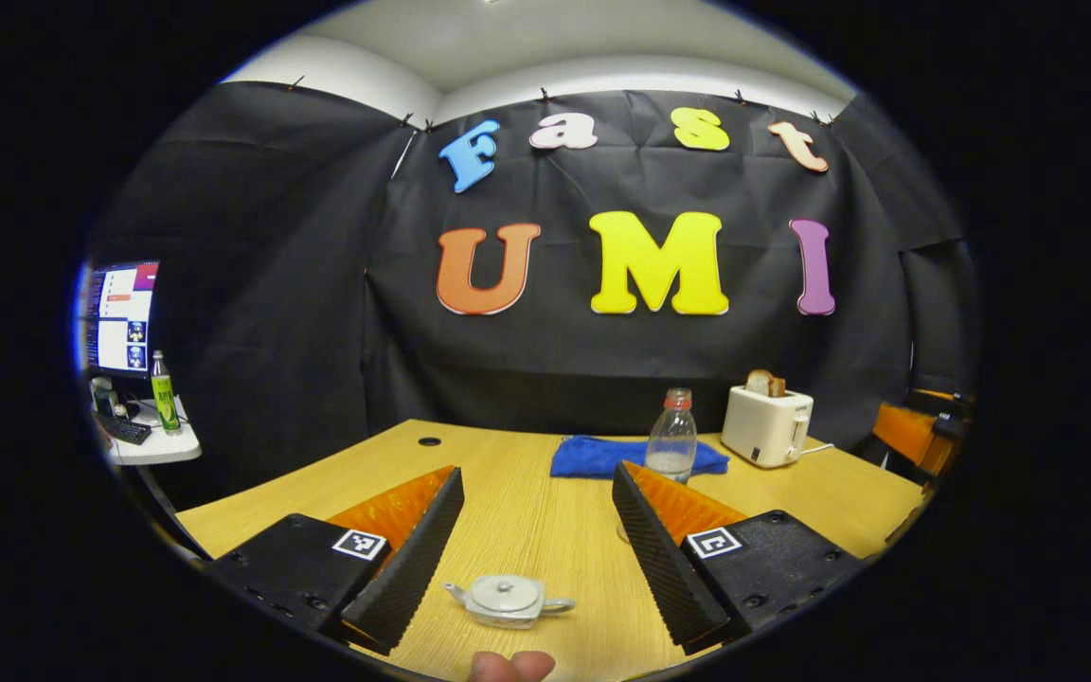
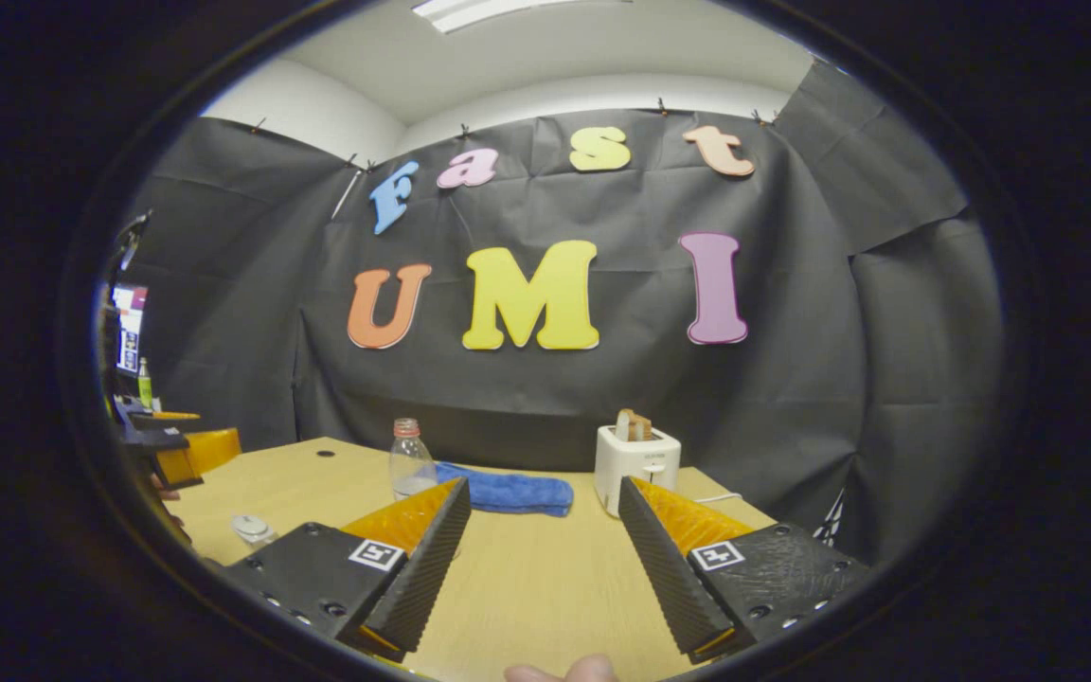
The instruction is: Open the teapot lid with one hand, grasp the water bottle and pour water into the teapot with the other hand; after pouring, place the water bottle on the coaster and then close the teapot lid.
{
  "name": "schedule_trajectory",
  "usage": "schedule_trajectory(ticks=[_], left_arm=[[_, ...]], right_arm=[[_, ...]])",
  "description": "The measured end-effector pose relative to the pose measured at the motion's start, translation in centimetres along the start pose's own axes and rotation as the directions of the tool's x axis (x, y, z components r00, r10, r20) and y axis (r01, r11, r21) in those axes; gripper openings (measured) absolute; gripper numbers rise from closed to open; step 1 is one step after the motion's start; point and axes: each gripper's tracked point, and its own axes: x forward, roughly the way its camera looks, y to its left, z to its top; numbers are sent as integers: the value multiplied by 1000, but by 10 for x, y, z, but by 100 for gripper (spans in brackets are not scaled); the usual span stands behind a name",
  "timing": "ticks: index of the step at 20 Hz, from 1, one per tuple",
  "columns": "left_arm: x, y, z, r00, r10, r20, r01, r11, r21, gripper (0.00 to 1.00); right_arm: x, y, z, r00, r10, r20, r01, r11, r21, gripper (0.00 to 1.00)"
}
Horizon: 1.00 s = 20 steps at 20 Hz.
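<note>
Your teapot (image 1: 508, 599) sits close to the near edge of the wooden table (image 1: 527, 521), lid (image 1: 506, 592) on, spout pointing to the left of the left gripper view and handle to the right. It lies low between the fingers of your left gripper (image 1: 538, 545), which hangs above the table with its jaws spread wide and nothing held. In the right gripper view the teapot (image 2: 252, 529) peeks out at the table's left side, just beyond that gripper's left finger.

The water bottle (image 1: 672, 438) stands upright farther back, toward the middle of the table, with its cap on and a little water in the bottom. It is just in front of a blue cloth (image 1: 635, 457) lying flat near the far edge. Your right gripper (image 2: 538, 549) is likewise wide open and empty, over the table's near edge, with the bottle (image 2: 410, 459) seen beyond its left finger.

A white toaster (image 1: 767, 424) holding bread stands near the far right corner, right of the cloth. Beyond the table's left edge, a side desk (image 1: 152, 443) carries a monitor (image 1: 121, 317) and a green bottle (image 1: 164, 392).
</note>
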Motion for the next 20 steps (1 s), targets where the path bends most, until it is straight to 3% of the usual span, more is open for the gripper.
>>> schedule_trajectory(ticks=[3,8,20], left_arm=[[-4,-36,29,996,-50,76,49,999,10,99],[-15,-67,11,993,-92,72,89,995,44,99],[-19,-57,17,993,-80,91,76,996,52,99]], right_arm=[[-9,-2,22,999,14,31,-15,1000,9,94],[-24,-6,15,999,11,34,-10,1000,-27,94],[-19,12,15,998,42,44,-42,999,-7,94]])
